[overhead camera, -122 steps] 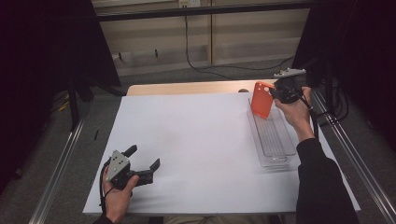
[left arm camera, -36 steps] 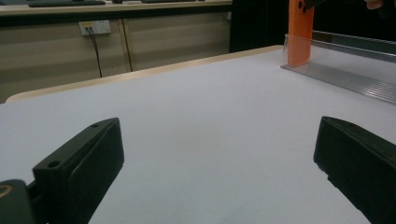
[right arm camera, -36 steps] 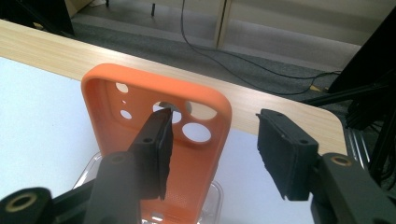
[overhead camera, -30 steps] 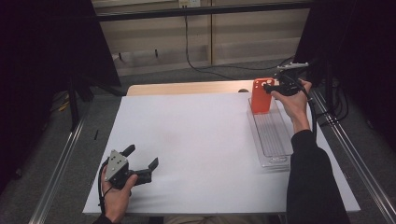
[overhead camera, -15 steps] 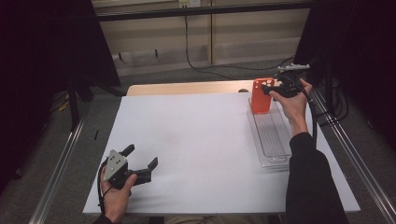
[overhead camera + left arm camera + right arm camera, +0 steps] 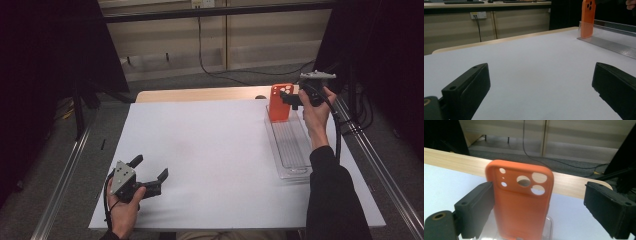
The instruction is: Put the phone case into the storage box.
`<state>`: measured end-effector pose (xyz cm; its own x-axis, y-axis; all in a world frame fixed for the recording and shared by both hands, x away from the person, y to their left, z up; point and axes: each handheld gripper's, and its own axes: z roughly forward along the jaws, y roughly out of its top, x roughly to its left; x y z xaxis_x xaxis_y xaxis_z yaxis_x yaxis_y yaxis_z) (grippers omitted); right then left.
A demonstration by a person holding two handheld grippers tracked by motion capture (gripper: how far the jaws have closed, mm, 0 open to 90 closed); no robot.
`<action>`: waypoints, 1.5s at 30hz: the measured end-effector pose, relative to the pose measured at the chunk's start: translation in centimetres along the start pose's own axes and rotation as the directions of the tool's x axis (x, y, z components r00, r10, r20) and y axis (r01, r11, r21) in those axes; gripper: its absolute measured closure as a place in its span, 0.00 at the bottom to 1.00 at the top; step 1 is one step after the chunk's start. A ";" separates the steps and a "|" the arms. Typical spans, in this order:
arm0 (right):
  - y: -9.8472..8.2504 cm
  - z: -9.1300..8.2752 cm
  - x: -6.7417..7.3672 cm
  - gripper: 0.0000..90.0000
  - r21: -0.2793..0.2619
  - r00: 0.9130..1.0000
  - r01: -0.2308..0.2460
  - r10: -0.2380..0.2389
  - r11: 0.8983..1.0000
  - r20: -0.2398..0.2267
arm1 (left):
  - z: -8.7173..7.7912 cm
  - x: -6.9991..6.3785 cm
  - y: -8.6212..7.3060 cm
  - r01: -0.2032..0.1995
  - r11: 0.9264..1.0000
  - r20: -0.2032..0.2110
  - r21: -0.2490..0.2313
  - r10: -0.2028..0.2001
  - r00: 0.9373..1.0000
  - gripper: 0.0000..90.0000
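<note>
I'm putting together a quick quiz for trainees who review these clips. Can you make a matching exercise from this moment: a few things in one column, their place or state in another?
Things:
1. phone case
2. clear tray
3. left tongs
4. right tongs

Places or states:
A. low over the near left of the white sheet, open, nothing between the jaws
B. lying along the right side of the table
C. standing upright at the tray's far end
D. open, jaws either side of the case

Pairs: 1-C, 2-B, 3-A, 4-D

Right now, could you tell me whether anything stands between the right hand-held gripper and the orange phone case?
Nothing visible does. The orange phone case stands upright in the far end of the clear tray, between the open jaws of the right hand-held gripper, which have just been opening.
</note>
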<state>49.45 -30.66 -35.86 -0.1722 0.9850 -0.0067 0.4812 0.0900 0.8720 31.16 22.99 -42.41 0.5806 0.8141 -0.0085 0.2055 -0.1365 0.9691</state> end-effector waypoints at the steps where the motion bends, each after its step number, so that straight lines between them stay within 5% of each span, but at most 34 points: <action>1: 0.0 -0.1 0.1 0.10 0.002 1.000 0.011 -0.011 1.000 0.010 | 0.0 0.0 0.0 0.003 1.000 0.000 -0.004 -0.003 1.000 0.02; 13: -1.2 -1.0 0.7 0.08 -0.055 0.999 0.026 -0.025 0.998 0.020 | -0.4 0.1 0.1 -0.001 1.000 0.003 -0.017 0.001 1.000 0.02; 30: -2.9 -3.2 1.2 0.04 -0.202 1.000 0.019 -0.018 0.979 0.005 | -0.5 0.2 0.1 0.018 0.999 -0.006 -0.028 -0.019 1.000 0.02; 45: -4.2 -5.0 2.5 0.03 -0.261 0.999 0.041 -0.044 0.965 -0.008 | -0.6 0.2 0.1 0.017 0.999 -0.012 -0.030 -0.017 1.000 0.02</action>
<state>42.70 -29.35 -37.13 -0.2007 0.9788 -0.0413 0.2329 0.0886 0.9685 30.83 23.51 -42.16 0.5674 0.8231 -0.0219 0.1914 -0.1060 0.9758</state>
